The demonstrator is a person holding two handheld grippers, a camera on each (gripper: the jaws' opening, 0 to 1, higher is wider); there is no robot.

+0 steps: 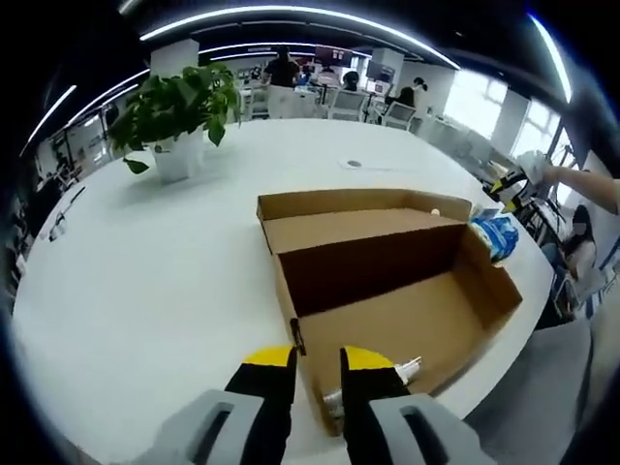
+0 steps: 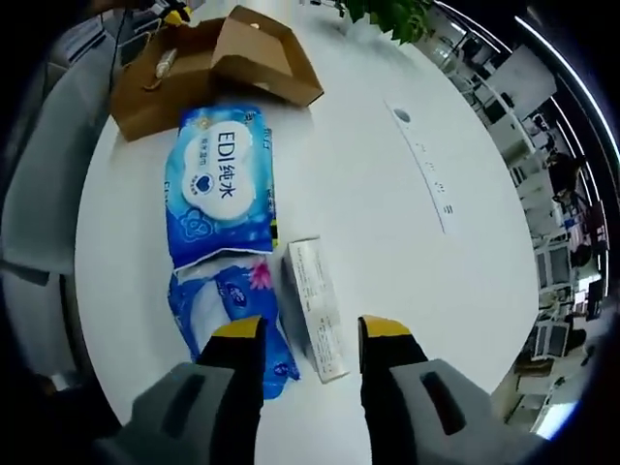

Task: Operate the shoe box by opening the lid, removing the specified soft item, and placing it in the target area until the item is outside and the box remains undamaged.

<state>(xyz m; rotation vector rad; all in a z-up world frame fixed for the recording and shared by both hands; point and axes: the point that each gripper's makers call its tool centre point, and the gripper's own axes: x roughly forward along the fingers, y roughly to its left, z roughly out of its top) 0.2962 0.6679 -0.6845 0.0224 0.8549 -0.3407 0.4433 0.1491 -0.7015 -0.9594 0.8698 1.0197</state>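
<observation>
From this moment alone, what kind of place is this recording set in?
Most likely an open-plan office: a large round white table with a potted plant, office chairs and seated people behind, and long ceiling light strips.

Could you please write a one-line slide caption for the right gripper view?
Open right gripper above two blue wipe packs and a small white box on the white table, opened shoe box beyond.

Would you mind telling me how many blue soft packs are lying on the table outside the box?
2. The larger wipes pack lies just beyond the shoe box; the smaller blue pack lies directly below it, nearer the right tongs, beside a small white carton.
</observation>
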